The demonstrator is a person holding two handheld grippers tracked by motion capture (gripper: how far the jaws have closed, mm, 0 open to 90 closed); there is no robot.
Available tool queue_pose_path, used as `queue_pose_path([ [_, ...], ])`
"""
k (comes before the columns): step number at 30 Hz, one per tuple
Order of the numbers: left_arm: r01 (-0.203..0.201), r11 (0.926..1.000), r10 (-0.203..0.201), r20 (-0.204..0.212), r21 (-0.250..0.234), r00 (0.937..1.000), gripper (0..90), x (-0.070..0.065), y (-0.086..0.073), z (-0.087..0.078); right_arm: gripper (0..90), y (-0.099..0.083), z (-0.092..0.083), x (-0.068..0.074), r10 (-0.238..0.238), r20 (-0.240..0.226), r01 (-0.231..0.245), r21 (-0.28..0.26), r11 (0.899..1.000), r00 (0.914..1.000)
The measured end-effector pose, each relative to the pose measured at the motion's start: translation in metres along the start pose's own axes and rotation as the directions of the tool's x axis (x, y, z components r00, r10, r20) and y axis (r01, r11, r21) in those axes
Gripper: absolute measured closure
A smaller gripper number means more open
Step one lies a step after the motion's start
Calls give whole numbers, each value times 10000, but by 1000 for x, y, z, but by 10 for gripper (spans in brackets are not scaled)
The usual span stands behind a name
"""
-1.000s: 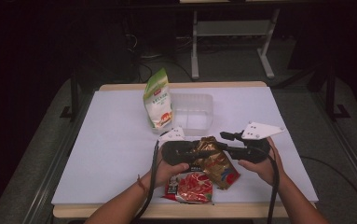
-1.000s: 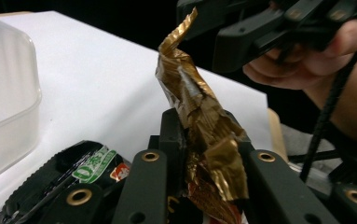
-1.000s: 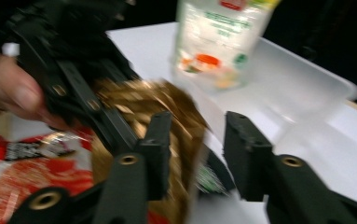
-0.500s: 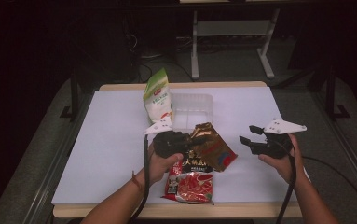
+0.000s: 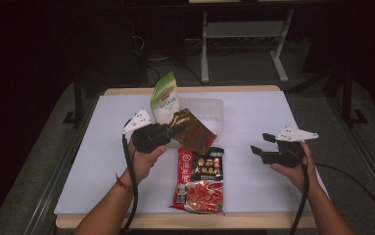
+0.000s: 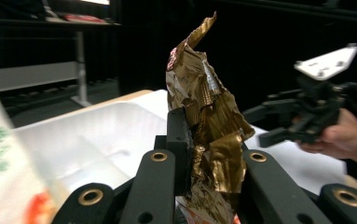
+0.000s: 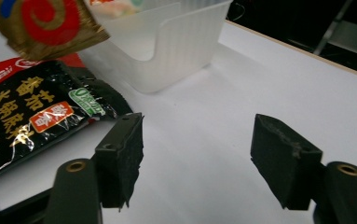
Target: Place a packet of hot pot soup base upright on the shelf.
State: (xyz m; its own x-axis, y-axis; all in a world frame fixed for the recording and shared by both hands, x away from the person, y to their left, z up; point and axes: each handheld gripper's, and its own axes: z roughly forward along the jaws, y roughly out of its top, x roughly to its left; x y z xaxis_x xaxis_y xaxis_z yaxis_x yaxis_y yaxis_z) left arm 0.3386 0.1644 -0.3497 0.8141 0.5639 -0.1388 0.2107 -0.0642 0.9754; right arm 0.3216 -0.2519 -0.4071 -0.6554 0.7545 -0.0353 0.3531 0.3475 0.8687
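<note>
Above the table point(image 5: 102, 161), the left gripper point(image 5: 173, 129) clamps a gold packet point(image 5: 192, 131) just before the tub point(image 5: 209, 110), beside the green bag point(image 5: 165, 98), a red pouch point(image 5: 199, 178) lies below, and the right gripper point(image 5: 257, 151), jaws just opening, holds nothing.

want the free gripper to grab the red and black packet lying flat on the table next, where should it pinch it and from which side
Probably the long edge of the red and black packet facing the right gripper. The packet lies flat, its far end close under the gold packet clamped in the left gripper, its near end at the table edge. Come in low from that open side and pinch the thin edge seam.
</note>
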Motion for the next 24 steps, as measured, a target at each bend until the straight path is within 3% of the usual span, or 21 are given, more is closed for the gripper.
queue_pose_path([
  [4,20,10000,-24,-413,-83,9991,798,8,2,-5,318,0,5,6,-510,-41,511,203,9985,9987],
  [15,-348,9994,341,-1418,-24,9893,798,16,11,-5,289,-6,7,6,-436,92,433,317,9986,9990],
  [24,-512,9985,539,-2192,180,9742,798,24,21,7,283,-7,7,6,-353,152,348,370,9987,9993],
])
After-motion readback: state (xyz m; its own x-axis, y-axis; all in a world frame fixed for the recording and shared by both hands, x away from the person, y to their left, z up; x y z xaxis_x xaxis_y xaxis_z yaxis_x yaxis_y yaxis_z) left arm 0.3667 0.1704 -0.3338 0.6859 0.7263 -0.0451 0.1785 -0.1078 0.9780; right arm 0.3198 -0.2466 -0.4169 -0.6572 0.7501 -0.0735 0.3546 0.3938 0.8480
